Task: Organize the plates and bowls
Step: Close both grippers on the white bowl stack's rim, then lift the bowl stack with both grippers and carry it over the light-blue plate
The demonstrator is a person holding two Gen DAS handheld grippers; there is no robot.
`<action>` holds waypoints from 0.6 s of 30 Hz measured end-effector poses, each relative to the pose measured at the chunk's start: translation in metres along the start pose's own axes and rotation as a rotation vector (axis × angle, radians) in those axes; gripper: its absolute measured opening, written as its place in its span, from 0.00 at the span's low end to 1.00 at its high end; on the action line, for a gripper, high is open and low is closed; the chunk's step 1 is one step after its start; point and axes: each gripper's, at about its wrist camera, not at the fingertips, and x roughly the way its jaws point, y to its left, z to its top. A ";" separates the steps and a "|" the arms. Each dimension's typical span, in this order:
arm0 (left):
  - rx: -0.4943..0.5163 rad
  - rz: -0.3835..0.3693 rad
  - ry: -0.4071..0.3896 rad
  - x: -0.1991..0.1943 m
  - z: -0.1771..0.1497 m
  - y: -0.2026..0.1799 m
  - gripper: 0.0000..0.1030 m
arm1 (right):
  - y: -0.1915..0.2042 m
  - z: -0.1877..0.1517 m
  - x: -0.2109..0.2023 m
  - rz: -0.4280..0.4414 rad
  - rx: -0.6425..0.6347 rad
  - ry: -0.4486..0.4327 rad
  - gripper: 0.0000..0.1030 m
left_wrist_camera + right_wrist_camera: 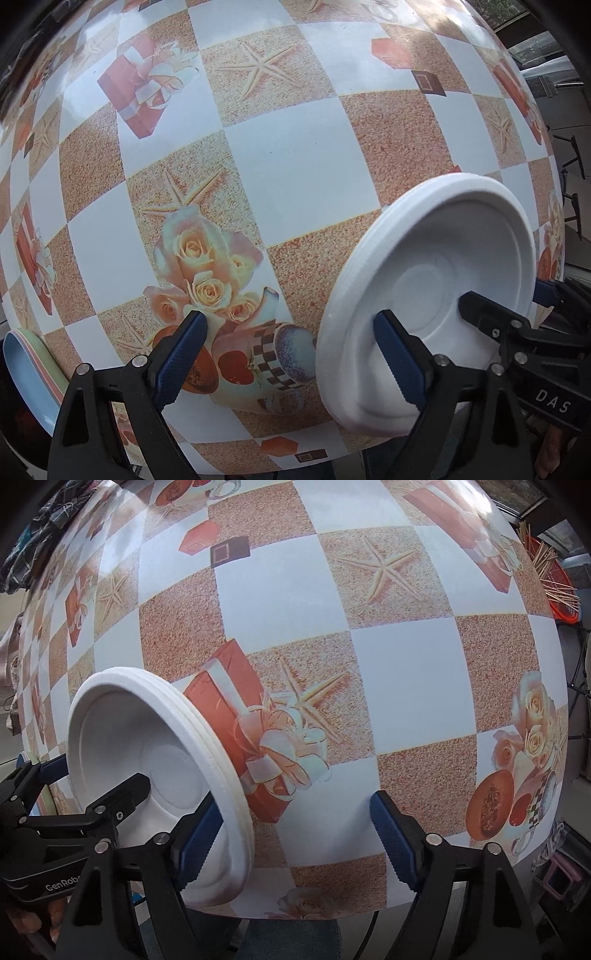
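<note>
A stack of white foam bowls (436,295) sits on the patterned tablecloth, at the right of the left wrist view and at the left of the right wrist view (147,760). My left gripper (288,354) is open; its right finger (399,365) reaches over the near rim into the bowl. My right gripper (295,842) is open; its left finger (199,842) lies over the bowl's rim. Each view shows the other gripper's black finger inside the bowl. A blue plate with a striped rim (33,373) sits at the table's near left edge.
The table (288,155) is covered with a checkered cloth printed with starfish, roses and gift boxes. An orange basket of wooden sticks (554,579) stands beyond the table's far right. Cloth lies at the far left (40,542). Chair legs (572,162) stand past the right edge.
</note>
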 end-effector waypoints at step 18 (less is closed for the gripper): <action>-0.062 -0.034 0.005 -0.003 -0.061 0.061 0.37 | 0.112 -0.027 0.020 0.046 -0.151 0.107 0.26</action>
